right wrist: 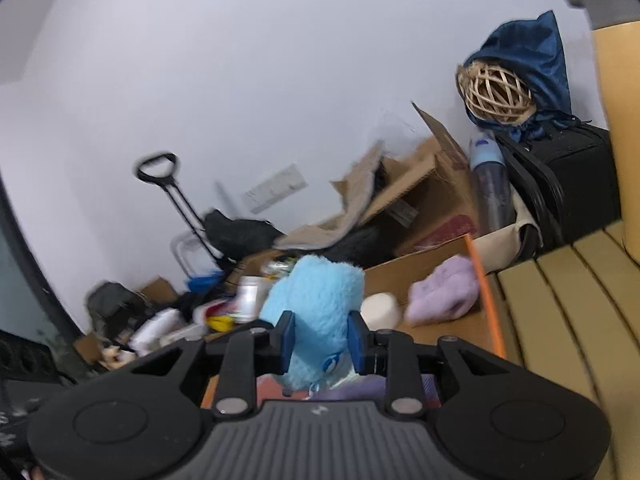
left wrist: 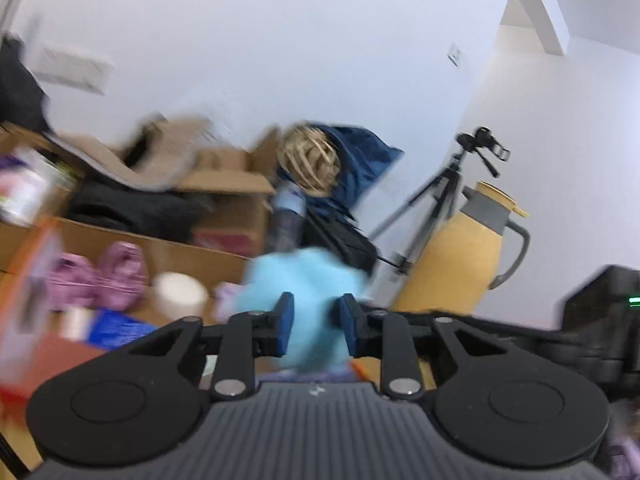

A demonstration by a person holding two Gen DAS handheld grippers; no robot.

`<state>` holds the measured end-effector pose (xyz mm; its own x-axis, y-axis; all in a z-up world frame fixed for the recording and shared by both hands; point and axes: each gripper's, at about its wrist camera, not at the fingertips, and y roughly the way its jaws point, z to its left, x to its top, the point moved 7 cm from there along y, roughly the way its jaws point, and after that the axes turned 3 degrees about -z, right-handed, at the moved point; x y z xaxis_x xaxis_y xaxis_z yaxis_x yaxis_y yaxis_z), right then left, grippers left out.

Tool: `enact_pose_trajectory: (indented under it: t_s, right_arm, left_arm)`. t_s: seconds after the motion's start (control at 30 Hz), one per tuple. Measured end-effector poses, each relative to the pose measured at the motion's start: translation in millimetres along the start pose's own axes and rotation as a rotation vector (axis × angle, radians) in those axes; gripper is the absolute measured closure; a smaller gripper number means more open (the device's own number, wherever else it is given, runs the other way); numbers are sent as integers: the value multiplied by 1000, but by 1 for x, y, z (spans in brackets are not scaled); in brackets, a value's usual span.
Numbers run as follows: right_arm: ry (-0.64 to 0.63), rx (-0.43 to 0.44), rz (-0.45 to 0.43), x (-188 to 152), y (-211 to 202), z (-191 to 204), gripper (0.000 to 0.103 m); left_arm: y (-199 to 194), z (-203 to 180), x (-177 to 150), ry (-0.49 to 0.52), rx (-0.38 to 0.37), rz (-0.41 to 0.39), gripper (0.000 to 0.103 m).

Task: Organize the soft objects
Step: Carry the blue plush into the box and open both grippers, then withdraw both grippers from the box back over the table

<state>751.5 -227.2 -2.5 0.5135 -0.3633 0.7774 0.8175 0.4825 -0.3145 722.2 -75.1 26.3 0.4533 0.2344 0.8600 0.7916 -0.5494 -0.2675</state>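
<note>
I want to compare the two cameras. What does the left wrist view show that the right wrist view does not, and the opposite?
Only the left wrist view: a camera tripod and the other gripper's body.
Only the right wrist view: a trolley handle and the slatted bench.
Both: the light blue plush toy between blue pads, the wicker ball, the yellow thermos.

Black hand-held gripper, blue pads, ribbed grey body.

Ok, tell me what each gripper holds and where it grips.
Both grip the light blue plush toy: the right gripper squeezes its fluffy body, the left gripper another part of it; which part cannot be told.
</note>
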Motion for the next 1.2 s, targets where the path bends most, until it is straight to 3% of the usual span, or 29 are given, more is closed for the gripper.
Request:
enact_pose_trajectory:
  t_s: [0.07,0.13,0.17,0.2,0.33,0.43,0.63,0.73,0.8,0.9,0.97,1.07,1.2]
  right_arm:
    - [20,-66,42,2,31,-26,75]
    - [6,-198,79,-3,57,-52,71]
    - [0,-258,95,-7,63,-62,78]
    - [-41,-268,83,-9,63,-63,81]
    - [-52,-222,51,-6,52,-54,51]
    - [-136,-255,7,2,34,-36,51]
    - [-286,-220,-74,2,-35,11,45]
    - [-329,-218,-106,-15,-80,27,35]
    - [-356,-205,-112,-36,-109,35,34]
    - [-382,-164,-135,-78,-150,42,26]
    - [-387,-175,-118,-110,-171,43,24]
    - [-378,-201,-46,-153,-196,46,24]
    - [-356,-203,-14,-193,-233,53,24]
  left_arm:
    - [36,14,-4,-26,55,42,83]
    - [62,28,-15,-3,108,108,79]
    - [69,37,-20,-11,138,128,79]
    - [71,44,-25,-23,150,139,77]
    - [56,66,-28,-44,191,115,63]
    - [37,68,-18,-53,218,86,55]
    - [-46,49,8,108,327,-19,32]
    - [-95,35,7,180,378,-57,24]
    - [-132,22,-4,242,410,-95,17]
    - [-182,6,-38,294,440,-152,6]
    - [-207,-2,-68,296,448,-164,5]
    - [-236,-10,-116,272,469,-125,3]
    - [-271,-20,-157,254,490,-111,0]
